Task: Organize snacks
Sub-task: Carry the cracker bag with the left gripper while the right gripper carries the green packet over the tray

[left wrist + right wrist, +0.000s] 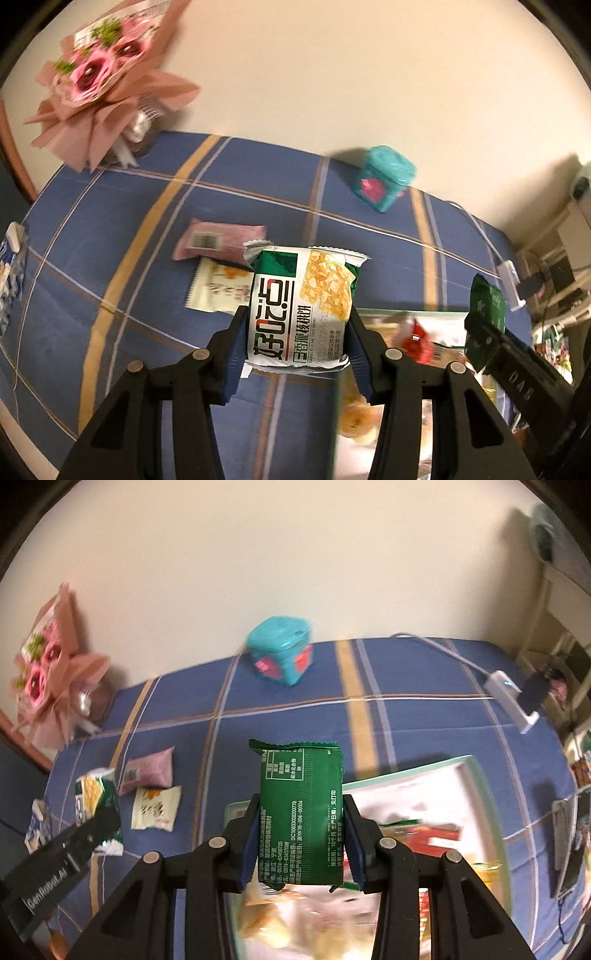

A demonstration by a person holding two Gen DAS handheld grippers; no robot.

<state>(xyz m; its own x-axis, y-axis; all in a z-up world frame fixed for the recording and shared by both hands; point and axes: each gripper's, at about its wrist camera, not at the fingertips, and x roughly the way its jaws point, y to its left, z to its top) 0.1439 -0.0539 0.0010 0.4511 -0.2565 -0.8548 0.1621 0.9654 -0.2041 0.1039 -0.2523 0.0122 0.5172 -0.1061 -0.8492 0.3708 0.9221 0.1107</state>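
Observation:
My left gripper [297, 332] is shut on a white and green walnut cookie packet [301, 306], held above the blue plaid tablecloth [147, 206]; the packet also shows in the right wrist view [96, 805]. My right gripper [300, 834] is shut on a dark green snack packet [299, 812], held over a clear tray [480, 812] that holds several snacks. That green packet shows in the left wrist view [485, 310] at the right. A pink packet [218, 243] and a cream packet [218, 288] lie on the cloth.
A teal cube box [280, 653] stands near the wall. A pink flower bouquet [107, 81] leans at the back left. A white power strip [513, 698] with cable lies at the right. A blue and white carton [11, 273] stands at the left edge.

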